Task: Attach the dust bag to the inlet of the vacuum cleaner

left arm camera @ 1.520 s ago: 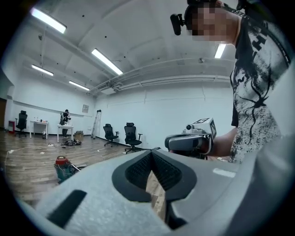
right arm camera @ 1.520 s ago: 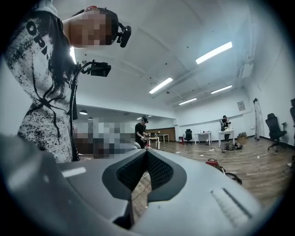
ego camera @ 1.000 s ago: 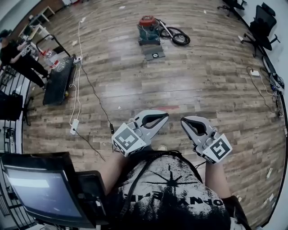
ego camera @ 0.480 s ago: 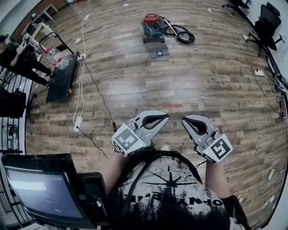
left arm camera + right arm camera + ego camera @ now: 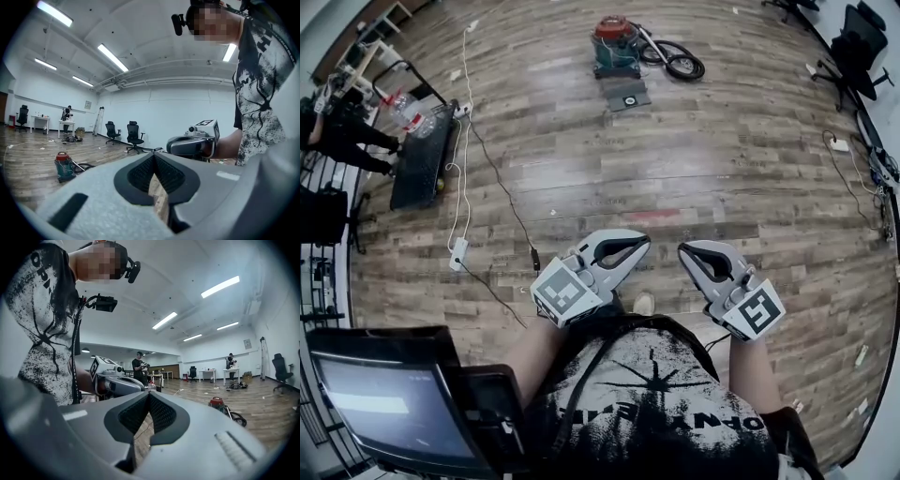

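Note:
A vacuum cleaner with a red lid and teal drum stands far off on the wood floor, its black hose coiled to its right. A flat grey dust bag lies on the floor just in front of it. The vacuum cleaner also shows small in the left gripper view and, again as the vacuum cleaner, in the right gripper view. My left gripper and right gripper are held close to my chest, far from the vacuum, both shut and empty.
A black cart with a water bottle stands at the left beside a person. White cables and a power strip trail across the floor. Office chairs sit at the far right. A monitor is at my lower left.
The whole head view has shifted a little: the vacuum cleaner and dust bag sit slightly higher and nearer the top edge. Both grippers keep their place before my chest, still shut.

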{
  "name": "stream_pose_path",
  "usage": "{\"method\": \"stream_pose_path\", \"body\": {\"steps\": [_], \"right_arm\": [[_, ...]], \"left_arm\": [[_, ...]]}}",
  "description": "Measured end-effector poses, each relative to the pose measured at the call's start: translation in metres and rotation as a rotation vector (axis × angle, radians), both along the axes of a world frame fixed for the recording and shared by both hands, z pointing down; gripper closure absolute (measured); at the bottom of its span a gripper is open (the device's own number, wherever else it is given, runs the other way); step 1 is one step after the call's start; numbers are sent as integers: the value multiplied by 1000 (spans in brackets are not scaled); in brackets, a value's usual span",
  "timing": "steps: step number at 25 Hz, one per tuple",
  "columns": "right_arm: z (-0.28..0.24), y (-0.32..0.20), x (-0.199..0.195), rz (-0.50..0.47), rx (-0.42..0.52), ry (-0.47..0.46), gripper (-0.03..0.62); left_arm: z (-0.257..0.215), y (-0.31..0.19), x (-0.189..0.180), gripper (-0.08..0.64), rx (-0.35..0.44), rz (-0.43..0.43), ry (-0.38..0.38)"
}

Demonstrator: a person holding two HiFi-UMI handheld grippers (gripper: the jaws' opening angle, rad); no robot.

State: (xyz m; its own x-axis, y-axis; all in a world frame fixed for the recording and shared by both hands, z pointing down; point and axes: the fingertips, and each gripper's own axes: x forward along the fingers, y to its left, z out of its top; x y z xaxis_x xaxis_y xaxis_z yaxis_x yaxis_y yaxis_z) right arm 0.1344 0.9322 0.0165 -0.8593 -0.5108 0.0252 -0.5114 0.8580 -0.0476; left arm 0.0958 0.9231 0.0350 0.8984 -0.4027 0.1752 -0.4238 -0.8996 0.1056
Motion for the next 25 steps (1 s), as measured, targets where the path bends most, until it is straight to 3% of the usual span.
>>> {"method": "stream_pose_path", "body": {"steps": [12,25], "right_arm": [[-17,-68,-49,95,32,38,586],[-29,-145,-156,122,107,81,586]], "left_arm": [[-8,-61,-58,563,3,28,51],[-14,-137,-159,563,40,73,50]]}}
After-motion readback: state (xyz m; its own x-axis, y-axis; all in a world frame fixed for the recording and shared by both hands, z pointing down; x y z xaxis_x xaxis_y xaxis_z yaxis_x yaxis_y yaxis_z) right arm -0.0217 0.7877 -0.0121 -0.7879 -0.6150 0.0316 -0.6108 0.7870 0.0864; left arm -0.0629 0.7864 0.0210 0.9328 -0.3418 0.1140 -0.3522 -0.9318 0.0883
